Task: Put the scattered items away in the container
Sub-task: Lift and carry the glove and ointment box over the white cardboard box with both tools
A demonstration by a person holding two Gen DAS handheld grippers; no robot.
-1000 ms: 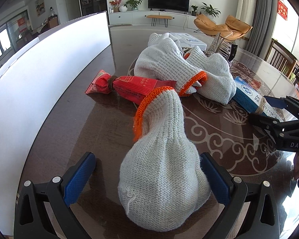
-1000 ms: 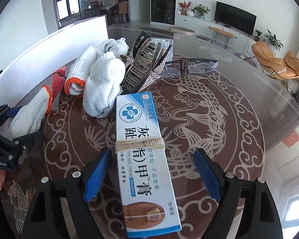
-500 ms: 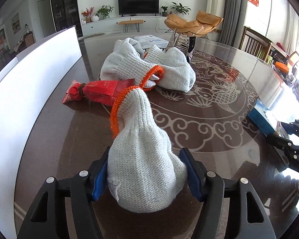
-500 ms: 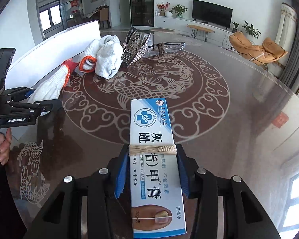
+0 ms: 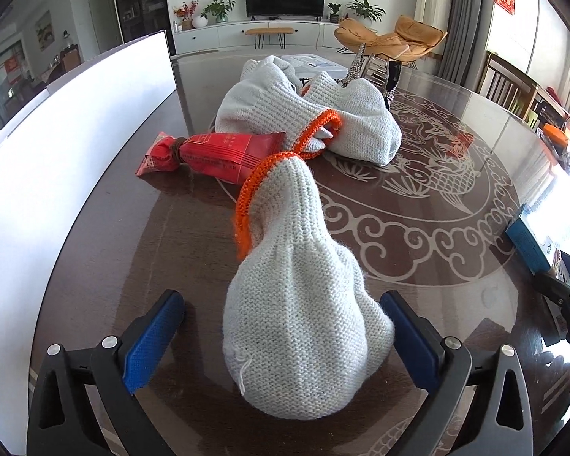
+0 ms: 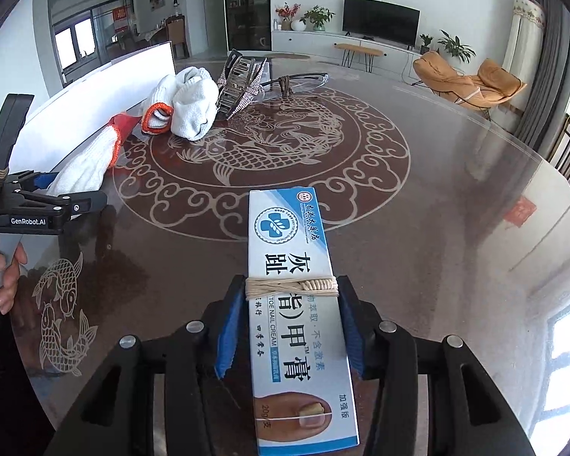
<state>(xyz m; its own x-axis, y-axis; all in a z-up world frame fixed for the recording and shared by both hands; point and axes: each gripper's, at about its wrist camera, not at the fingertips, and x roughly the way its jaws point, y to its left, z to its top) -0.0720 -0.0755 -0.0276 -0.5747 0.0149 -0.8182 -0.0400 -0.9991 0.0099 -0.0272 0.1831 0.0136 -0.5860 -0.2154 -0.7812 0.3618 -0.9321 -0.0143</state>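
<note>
Your left gripper [image 5: 285, 326] has wide jaws around a glove [image 5: 296, 304]. Your right gripper [image 6: 290, 326] squeezes the box [image 6: 296, 304]. Only its view shows the hair clip [image 6: 241, 87] whole.

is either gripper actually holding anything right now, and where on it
The right gripper is shut on the nail cream box, clamped across its long sides near the string wrap. The left gripper is open around the glove, holding nothing.

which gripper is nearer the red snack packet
Left. The left gripper straddles a glove just short of the red packet; the right gripper holds the cream box across the table.
</note>
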